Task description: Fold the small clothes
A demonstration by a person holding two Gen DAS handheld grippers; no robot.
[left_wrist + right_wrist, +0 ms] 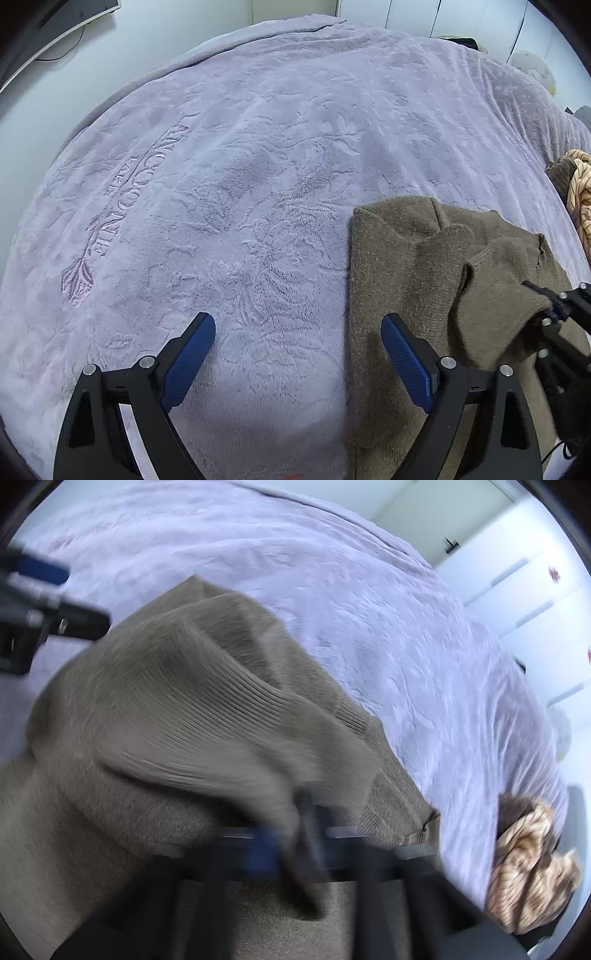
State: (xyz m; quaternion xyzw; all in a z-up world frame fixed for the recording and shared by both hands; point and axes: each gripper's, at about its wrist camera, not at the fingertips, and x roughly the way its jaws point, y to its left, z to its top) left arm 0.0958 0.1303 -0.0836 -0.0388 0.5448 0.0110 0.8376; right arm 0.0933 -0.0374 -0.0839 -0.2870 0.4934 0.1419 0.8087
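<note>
Sweater (424, 266) sits lower right of frame on bedspread (258, 147); R gripper (288, 849) clenched on its knit, L gripper (299, 354) gaping w/ nothing, so I'd carry fold over slow, keeping edges square.

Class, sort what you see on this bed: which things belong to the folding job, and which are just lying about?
Part of the job:
- brown sweater
- right claw, shut on a fold of the sweater
- left claw, open above the blanket

Lying about:
- lilac blanket covering the bed
- striped orange cloth at the bed's edge
- white cupboards
</note>
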